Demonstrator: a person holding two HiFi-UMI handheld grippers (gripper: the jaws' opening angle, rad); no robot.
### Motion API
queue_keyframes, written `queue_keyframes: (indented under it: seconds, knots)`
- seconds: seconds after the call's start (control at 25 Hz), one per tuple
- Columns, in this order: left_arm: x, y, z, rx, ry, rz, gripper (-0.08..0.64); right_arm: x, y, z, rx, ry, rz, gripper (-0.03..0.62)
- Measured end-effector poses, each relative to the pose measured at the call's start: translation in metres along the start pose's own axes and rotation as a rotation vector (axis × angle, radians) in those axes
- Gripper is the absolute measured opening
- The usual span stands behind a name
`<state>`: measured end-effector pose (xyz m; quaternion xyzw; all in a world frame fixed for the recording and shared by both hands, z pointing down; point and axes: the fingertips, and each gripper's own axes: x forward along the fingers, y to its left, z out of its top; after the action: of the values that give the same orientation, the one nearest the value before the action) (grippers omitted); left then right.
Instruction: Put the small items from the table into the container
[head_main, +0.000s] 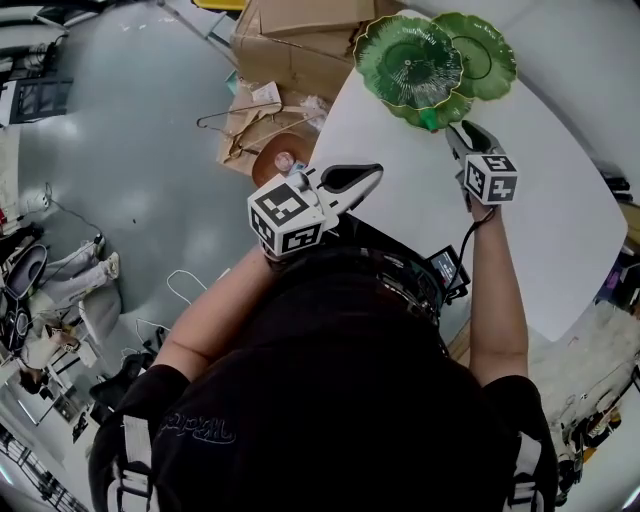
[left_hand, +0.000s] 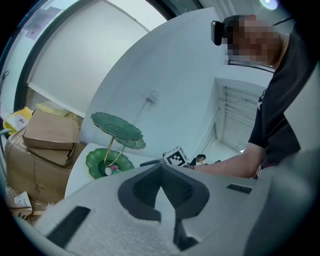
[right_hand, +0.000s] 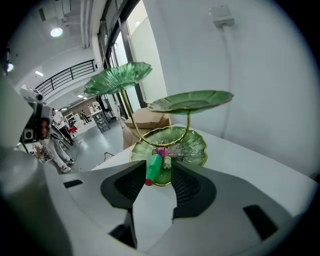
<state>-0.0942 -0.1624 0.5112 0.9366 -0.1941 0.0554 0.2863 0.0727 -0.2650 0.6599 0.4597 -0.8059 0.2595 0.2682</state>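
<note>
A green leaf-shaped tiered stand (head_main: 435, 65) with gold stems stands at the far end of the white table (head_main: 540, 220). Its bottom dish (right_hand: 192, 145) holds a pink item (right_hand: 161, 151) and a small green bottle with a red cap (right_hand: 153, 169), which lies at the near rim. My right gripper (right_hand: 155, 182) is open just in front of that rim, the bottle showing in the gap past its tips, untouched. My left gripper (left_hand: 161, 170) hangs back over the table's near edge, tips together, holding nothing. From there the stand (left_hand: 117, 127) shows beyond it.
Cardboard boxes (head_main: 300, 40) and a wire hanger (head_main: 235, 120) lie on the grey floor left of the table. The stand's upper leaves (right_hand: 192, 101) overhang the bottom dish. A white wall runs behind the table. A person (right_hand: 55, 145) stands far off.
</note>
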Motion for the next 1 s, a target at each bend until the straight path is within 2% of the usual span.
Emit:
queue_keyframes:
  seconds: [0.24,0.52,0.68,0.84,1.0]
  knots:
    - [-0.033,-0.020,0.016,0.058,-0.033,-0.032,0.003,-0.063,0.050,0.033,-0.081,-0.131,-0.037,0.147]
    - [-0.070,-0.038,0.040,0.131,-0.088,-0.093,0.003,-0.131,0.133,0.076,-0.084,-0.292,-0.038,0.146]
    - [-0.086,-0.046,0.048,0.164,-0.112,-0.115,0.003,-0.160,0.175,0.092,-0.103,-0.351,-0.032,0.141]
    - [-0.101,-0.050,0.050,0.176,-0.132,-0.120,0.003,-0.177,0.205,0.091,-0.109,-0.389,-0.037,0.116]
    - [-0.111,-0.054,0.050,0.184,-0.146,-0.121,0.005,-0.183,0.231,0.087,-0.115,-0.421,-0.031,0.038]
